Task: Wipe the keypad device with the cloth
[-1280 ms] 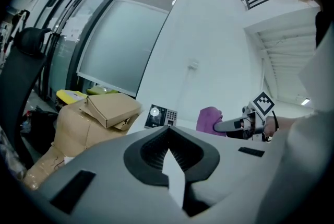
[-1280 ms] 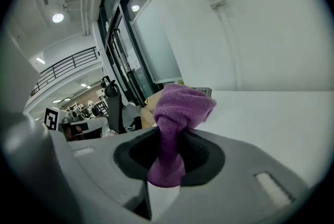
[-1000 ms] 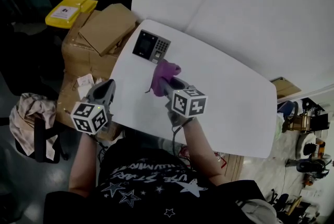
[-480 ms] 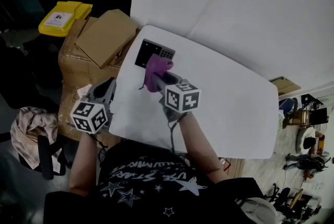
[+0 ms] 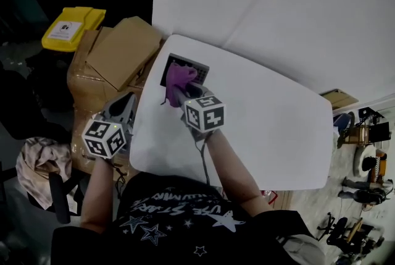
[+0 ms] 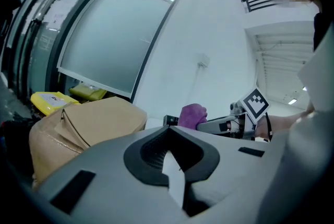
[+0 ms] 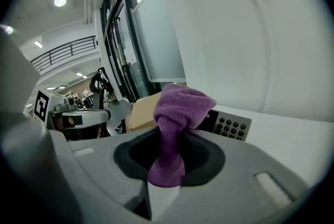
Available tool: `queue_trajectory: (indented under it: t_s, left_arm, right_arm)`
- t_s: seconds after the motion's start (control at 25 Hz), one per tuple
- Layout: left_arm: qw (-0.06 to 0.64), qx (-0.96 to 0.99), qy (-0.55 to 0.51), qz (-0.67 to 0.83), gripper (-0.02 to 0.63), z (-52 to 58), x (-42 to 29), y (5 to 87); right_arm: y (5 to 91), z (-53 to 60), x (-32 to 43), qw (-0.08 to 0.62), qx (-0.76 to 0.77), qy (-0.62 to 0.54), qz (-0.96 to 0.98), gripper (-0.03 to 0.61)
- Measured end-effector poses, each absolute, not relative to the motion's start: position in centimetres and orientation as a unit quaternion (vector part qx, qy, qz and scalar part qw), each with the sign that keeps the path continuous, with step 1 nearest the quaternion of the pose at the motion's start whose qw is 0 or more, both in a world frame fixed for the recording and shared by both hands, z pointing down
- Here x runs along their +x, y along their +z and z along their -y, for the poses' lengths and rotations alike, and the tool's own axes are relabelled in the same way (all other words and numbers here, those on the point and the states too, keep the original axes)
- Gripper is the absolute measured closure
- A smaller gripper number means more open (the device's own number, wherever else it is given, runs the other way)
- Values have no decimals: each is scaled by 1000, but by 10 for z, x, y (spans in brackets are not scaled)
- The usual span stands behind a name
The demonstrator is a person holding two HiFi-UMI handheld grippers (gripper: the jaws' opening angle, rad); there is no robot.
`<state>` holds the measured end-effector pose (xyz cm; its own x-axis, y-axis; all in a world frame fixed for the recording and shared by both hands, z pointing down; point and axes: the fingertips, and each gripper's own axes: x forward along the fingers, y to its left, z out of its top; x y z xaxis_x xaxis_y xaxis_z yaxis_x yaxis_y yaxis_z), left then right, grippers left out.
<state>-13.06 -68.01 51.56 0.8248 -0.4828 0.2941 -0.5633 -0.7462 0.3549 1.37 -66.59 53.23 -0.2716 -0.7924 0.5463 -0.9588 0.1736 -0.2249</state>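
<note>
- Our right tool [image 5: 186,92] has its jaws clamped on the purple cloth [image 7: 179,109]. The cloth runs up between them as a narrow twisted neck.
- Past the jaw tips the cloth [image 5: 179,78] swells into a bunched, knot-like wad of fuzzy terry.
- That wad lies over the keypad device [image 5: 198,67], right at the nose of the right tool. We cannot tell whether it presses on the device.
- The keypad device [image 7: 230,125] is a flat dark slab. A grey panel with rows of small round black buttons shows to the right of the cloth, and the cloth hides much of the dark face.
- The device rests on the white bench [image 5: 265,121], near the far corner, ahead of the right tool.
- Our left tool [image 5: 125,104] is to the left of the right tool and well apart from it. Its jaws [image 6: 169,165] are pressed together with nothing between them.
- The left tool sits at the left edge of the bench, above the brown cardboard boxes [image 5: 123,35].
- From the left tool we see the cloth and the right tool off to its front right.
- Beyond the boxes, further left of the left tool, stands a yellow bin [image 5: 65,29].
</note>
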Motion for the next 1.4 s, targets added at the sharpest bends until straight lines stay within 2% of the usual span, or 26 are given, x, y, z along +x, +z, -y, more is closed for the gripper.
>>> queue_trajectory:
  t_s: [0.68,1.4]
  left_arm:
    - [222,928,118,276,607,685,-127,528]
    - [220,936,118,249,607,657,-107,527]
  right_arm:
    - [564,712,22,125,596,328,722,480]
    - [572,663,86,107,652,358,660,480]
